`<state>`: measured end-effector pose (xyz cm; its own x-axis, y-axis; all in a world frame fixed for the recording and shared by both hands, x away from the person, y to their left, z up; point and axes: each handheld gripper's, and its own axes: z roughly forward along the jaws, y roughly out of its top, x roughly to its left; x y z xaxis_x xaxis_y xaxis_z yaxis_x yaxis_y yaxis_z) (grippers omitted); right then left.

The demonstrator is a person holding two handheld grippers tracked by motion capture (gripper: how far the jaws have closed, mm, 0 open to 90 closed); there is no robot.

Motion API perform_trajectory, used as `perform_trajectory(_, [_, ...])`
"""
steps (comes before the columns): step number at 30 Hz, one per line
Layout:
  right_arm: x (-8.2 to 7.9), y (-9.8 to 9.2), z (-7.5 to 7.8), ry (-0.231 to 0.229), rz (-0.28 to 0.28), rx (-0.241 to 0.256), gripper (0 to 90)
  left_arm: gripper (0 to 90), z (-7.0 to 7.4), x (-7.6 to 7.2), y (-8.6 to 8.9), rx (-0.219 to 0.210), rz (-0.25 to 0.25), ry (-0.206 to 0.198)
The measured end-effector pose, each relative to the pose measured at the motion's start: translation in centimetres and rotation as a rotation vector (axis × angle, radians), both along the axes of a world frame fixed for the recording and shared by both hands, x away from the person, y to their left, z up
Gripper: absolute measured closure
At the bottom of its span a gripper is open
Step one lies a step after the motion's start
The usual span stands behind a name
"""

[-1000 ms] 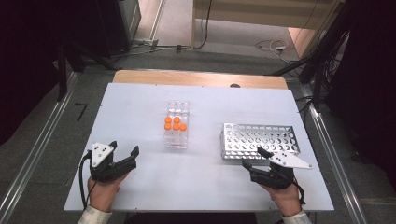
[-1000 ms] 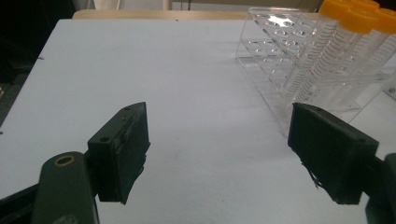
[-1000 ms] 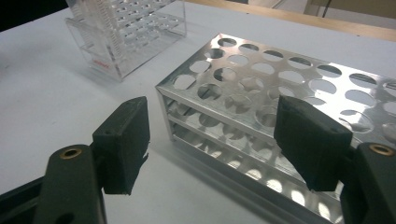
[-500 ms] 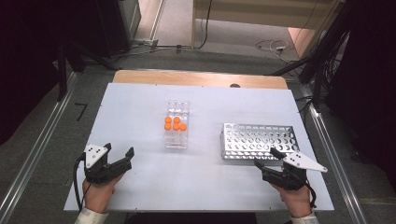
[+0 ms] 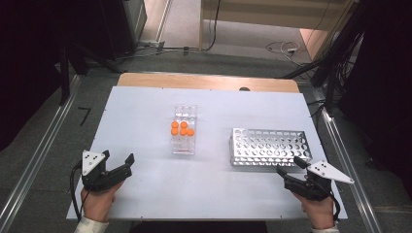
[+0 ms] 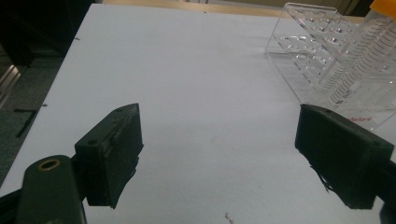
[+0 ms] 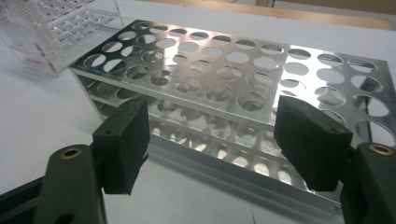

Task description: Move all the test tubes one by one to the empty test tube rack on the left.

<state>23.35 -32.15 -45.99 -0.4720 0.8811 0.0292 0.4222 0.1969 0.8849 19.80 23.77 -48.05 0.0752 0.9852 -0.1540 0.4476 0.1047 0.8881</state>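
- We looked down on a white surface (image 5: 145, 121) with a strip of wood along its far edge.
- Near the middle of the surface stood a clear plastic rack (image 5: 183, 129), its long side running from near to far.
- The clear rack held four tubes with orange caps (image 5: 181, 128), clustered around its middle.
- To the right of it, apart from it, sat a metal rack (image 5: 268, 147) with rows of round holes, all of them empty as far as we could see.
- At the near left corner, a hand (image 5: 99, 203) held the left tool (image 5: 117, 160), its jaws wide apart and clamped on nothing, pointing toward the right.
- In the left gripper view, the jaws of the left tool (image 6: 219, 149) framed bare white surface, with the clear rack (image 6: 322, 51) at the far right, well beyond them.
- At the near right, another hand (image 5: 318, 213) held the right tool (image 5: 289, 166), with its jaws apart and empty, just at the near right corner of the metal rack.
- In the right gripper view, the right tool (image 7: 212, 135) faced the metal rack (image 7: 224, 79) close up, while the clear rack (image 7: 51, 28) showed at the far left.
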Motion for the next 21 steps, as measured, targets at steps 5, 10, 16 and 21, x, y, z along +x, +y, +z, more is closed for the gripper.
perform_trajectory(5, [-0.2,-0.9,-0.2,0.005,-0.025,0.003,25.5,14.5,0.0,-0.2,0.3,-0.001,0.009,-0.006])
perform_trajectory(10, [-0.3,-1.7,-0.2,0.005,-0.048,0.009,25.5,14.1,-0.1,-0.4,0.6,0.001,0.015,-0.002])
perform_trajectory(16, [-0.4,-2.4,-0.3,0.009,-0.073,0.009,25.5,14.1,-0.3,-0.5,0.9,0.001,0.017,-0.002])
perform_trajectory(21, [-0.4,-3.4,-0.5,0.014,-0.104,0.012,25.5,14.1,-0.5,-0.6,1.0,0.005,0.017,0.007])
